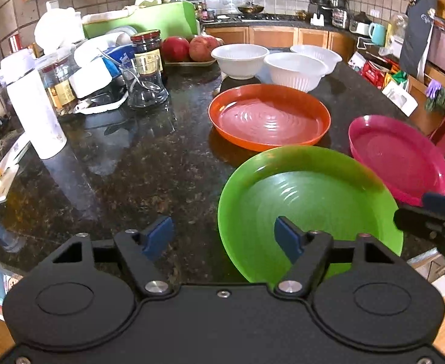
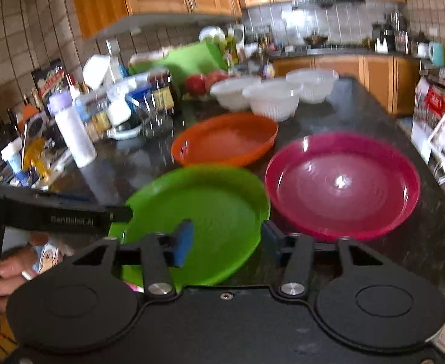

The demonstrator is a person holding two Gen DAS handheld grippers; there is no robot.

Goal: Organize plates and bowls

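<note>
Left wrist view: left gripper (image 1: 224, 236), jaws apart, straddles the near-left rim of the green plate (image 1: 310, 209) on the dark countertop (image 1: 125, 163). Orange plate (image 1: 269, 116), pink plate (image 1: 399, 157), three white bowls (image 1: 240, 59), all empty.

Right wrist view, blurred: right gripper (image 2: 227, 238), jaws apart, straddles the green plate's right rim.

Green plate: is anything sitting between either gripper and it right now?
Nothing visible does. The green plate lies bare on the counter, its rim already between the fingers of both the left gripper and the right gripper. The orange plate and pink plate lie beyond it.
</note>
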